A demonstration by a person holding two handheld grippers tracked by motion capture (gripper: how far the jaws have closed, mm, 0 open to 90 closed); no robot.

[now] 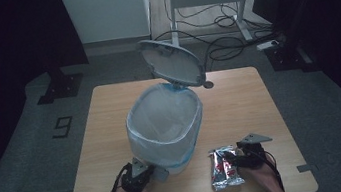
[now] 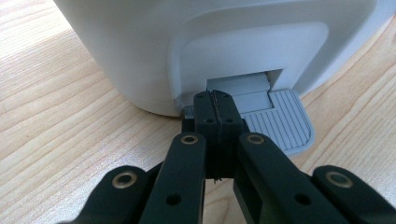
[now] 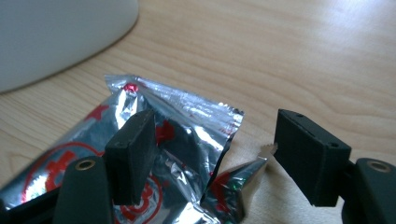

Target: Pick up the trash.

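Wooden table (image 1: pixel 239 97) bears one open bin (image 1: pixel 165 127), one foil wrapper (image 1: pixel 225 168), two tools.

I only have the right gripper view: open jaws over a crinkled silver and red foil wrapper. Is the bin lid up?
Observer: Yes. In the high view the grey hinged lid stands raised over the white pedal bin with a clear liner bag.
Operator: What holds it up?
Observer: The left gripper, jaws shut, presses down on the grey ribbed foot pedal.
Operator: Where's the wrapper relative to the bin?
Observer: The silver and red foil wrapper lies flat on the wooden table, right of the bin; the right gripper is at its right edge.
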